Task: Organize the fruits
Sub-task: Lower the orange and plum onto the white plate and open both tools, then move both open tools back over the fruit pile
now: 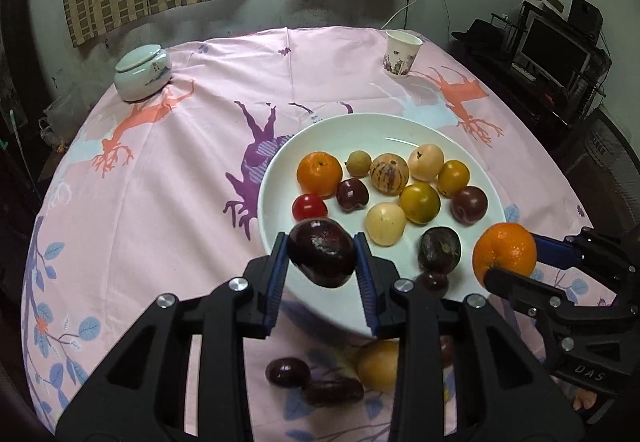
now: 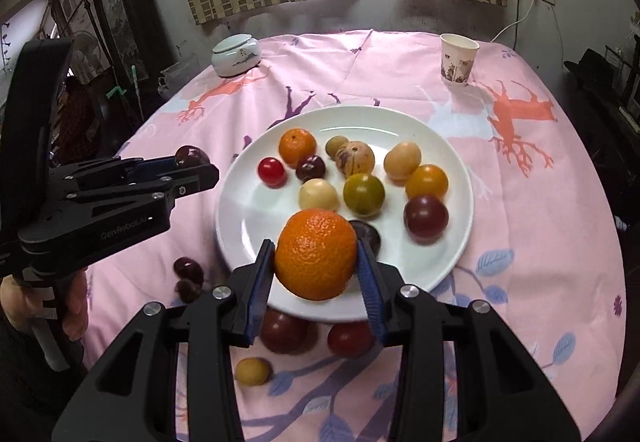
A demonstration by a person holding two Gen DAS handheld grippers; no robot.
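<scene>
White plate [image 2: 460,178]: holds assorted fruit
Left hand-held gripper [image 1: 322,254]: clamped on dark plum [image 1: 322,252]
Right hand-held gripper [image 2: 316,258]: clamped on orange [image 2: 316,254]

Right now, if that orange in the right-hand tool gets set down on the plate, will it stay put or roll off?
Probably it rolls a little: the orange is round and the white plate looks smooth and shallow. Its pebbly skin likely grips the right gripper well, so slipping seems unlikely. The fruits crowding the plate may stop it.
</scene>
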